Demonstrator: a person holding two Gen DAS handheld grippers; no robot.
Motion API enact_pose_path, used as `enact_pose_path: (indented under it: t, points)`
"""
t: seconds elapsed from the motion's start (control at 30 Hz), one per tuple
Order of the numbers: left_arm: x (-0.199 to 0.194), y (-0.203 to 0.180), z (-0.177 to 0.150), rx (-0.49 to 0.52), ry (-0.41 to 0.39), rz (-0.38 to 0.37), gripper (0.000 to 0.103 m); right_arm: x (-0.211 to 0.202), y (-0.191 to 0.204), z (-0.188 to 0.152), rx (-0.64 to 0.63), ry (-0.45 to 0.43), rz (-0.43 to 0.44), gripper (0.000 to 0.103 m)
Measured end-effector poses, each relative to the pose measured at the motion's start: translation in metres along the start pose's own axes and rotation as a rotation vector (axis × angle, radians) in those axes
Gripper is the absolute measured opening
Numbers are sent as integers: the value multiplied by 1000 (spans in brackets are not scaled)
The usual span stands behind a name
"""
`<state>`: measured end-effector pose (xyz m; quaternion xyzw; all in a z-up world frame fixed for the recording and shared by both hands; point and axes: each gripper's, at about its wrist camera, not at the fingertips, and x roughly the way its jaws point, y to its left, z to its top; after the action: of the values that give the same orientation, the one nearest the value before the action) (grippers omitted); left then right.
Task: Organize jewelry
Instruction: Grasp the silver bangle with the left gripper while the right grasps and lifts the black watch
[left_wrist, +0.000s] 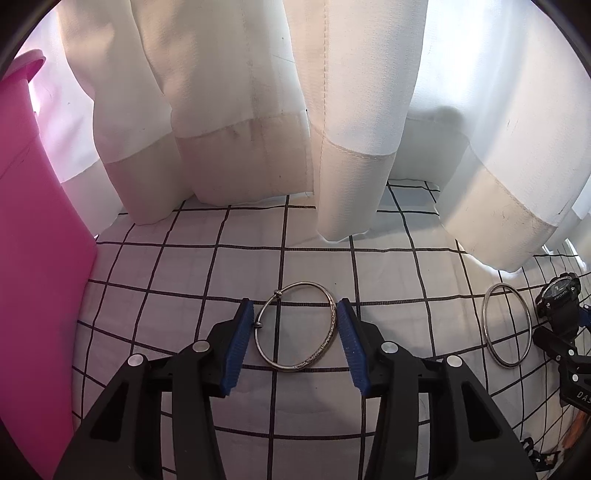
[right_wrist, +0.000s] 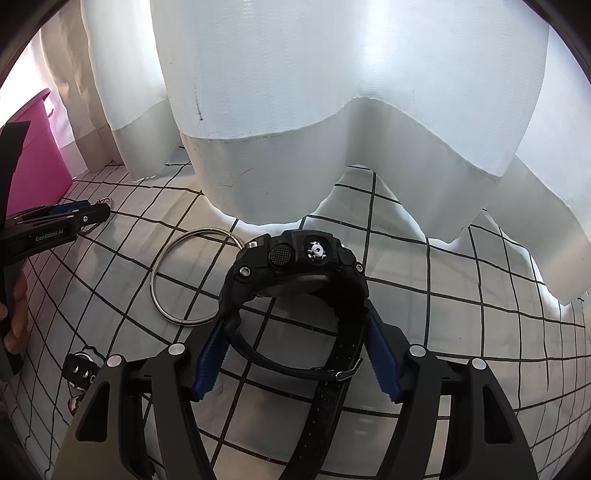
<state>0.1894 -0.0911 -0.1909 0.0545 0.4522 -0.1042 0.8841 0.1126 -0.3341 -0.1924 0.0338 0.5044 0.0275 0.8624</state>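
Note:
A silver engraved bangle lies on the checked cloth between the blue pads of my left gripper; the jaws stand open on either side of it, close to its rim. A second plain silver bangle lies to the right, also in the right wrist view. A black sport watch stands on its side between the blue pads of my right gripper; the pads touch its strap on both sides. The watch also shows in the left wrist view.
A pink bin stands at the left. White curtains hang down onto the checked cloth at the back. A small black strap piece with holes lies at the front left of the right wrist view.

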Motion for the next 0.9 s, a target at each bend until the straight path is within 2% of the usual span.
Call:
enact_pose_path:
  t: [0.4, 0.6, 0.9]
  points:
    - [-57, 12, -35, -10, -22, -25, 45, -25, -3, -17, 61, -15, 14, 65]
    - [-87, -6, -34, 19, -39, -32, 45, -46, 0, -16, 65, -34, 2, 65]
    - [-122, 0, -31, 10, -75, -54, 45, -80, 27, -5, 50, -84, -1, 65]
